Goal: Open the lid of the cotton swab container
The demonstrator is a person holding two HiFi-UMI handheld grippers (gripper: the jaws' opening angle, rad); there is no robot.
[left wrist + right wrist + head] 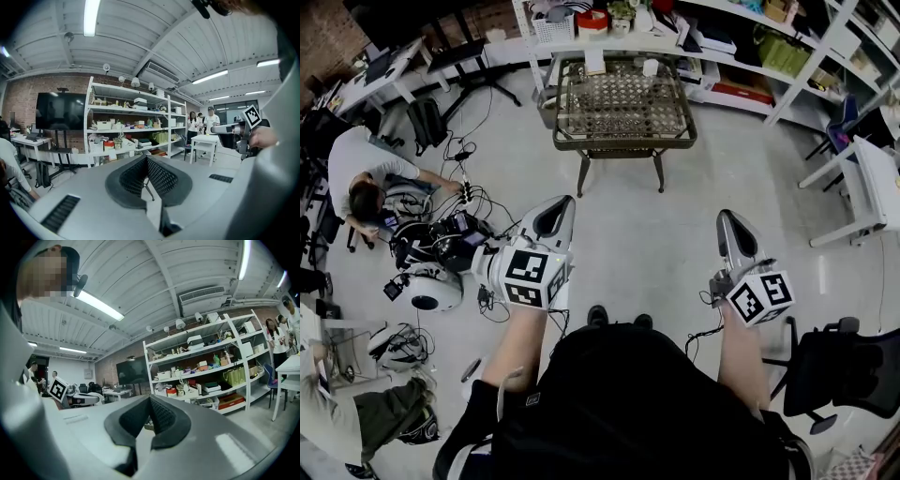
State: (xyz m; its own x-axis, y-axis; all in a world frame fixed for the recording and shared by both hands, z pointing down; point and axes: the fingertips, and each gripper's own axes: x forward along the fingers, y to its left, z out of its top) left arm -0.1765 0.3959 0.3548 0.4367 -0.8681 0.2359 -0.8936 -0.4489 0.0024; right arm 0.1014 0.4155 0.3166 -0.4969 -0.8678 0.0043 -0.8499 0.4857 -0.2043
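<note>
1. At the far left of the head view, a person [354,183] bends over a tangle of cables and gear [441,246] on the floor [675,234]. The tangle lies just beside the left arm, so that side is crowded.
2. The left gripper [560,202] has its jaws pressed together with nothing between them. In its own view the dark pads [159,180] meet and hide the floor right behind them.
3. A wicker table [623,143] stands ahead, between the two grippers and well apart from both, with bare floor in front of it. A small white pot [650,67] sits at its far edge. It is too small to tell whether this is the cotton swab container, and no lid can be made out.
4. The right gripper [724,218] is closed too, and empty. Its pads [166,420] touch in its own view.
5. A white shelf [727,66] runs behind the table, cut off by the top edge. Its contents are a blur of small boxes.
6. A black office chair [834,366] stands near the right arm. A white desk [874,183] is cut off at the right edge.
</note>
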